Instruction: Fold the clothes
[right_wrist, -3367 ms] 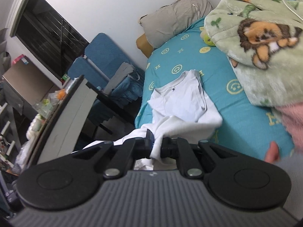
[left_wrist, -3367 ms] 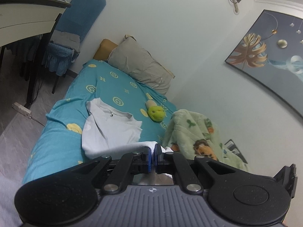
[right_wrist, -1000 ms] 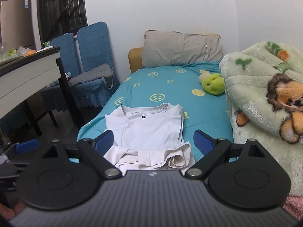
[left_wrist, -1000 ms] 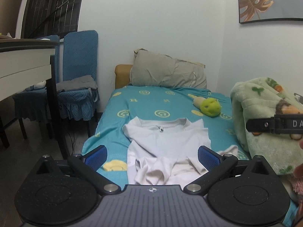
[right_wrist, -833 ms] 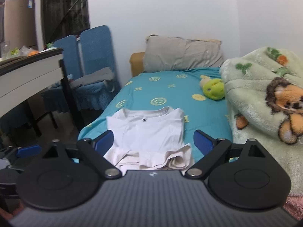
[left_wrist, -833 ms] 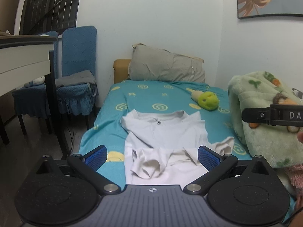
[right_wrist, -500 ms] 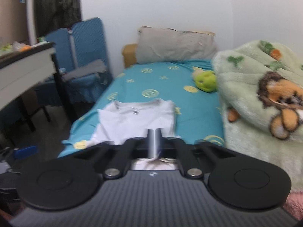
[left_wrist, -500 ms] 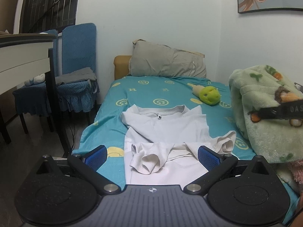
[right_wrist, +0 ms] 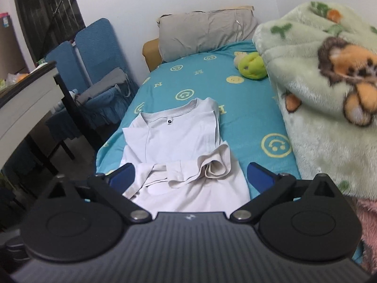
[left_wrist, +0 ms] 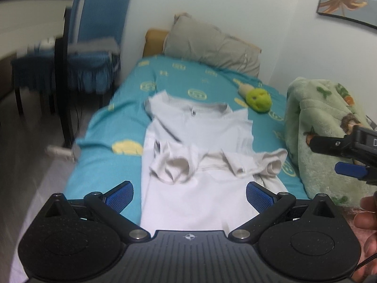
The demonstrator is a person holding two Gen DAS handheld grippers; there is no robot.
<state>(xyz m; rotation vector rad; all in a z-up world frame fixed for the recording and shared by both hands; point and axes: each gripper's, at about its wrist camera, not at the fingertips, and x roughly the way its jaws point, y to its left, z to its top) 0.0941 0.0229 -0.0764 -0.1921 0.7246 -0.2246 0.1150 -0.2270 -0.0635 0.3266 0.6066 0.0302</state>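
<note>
The white shirt (right_wrist: 181, 141) lies lengthwise on the bed (right_wrist: 249, 108), collar toward the pillow (right_wrist: 207, 33), near the chair-side edge, sleeves crossed over it, under wide-spread, empty left claw (left_wrist: 189, 194) and right claw (right_wrist: 192, 176).

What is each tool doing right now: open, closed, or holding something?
Left tool: open, holding nothing.
Right tool: open, holding nothing; the white shirt lies loose on the bed.

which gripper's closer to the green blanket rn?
Right. The right gripper hangs open just beside the blanket, on its near side. The left gripper, also open, sits over the shirt, further from it.
</note>
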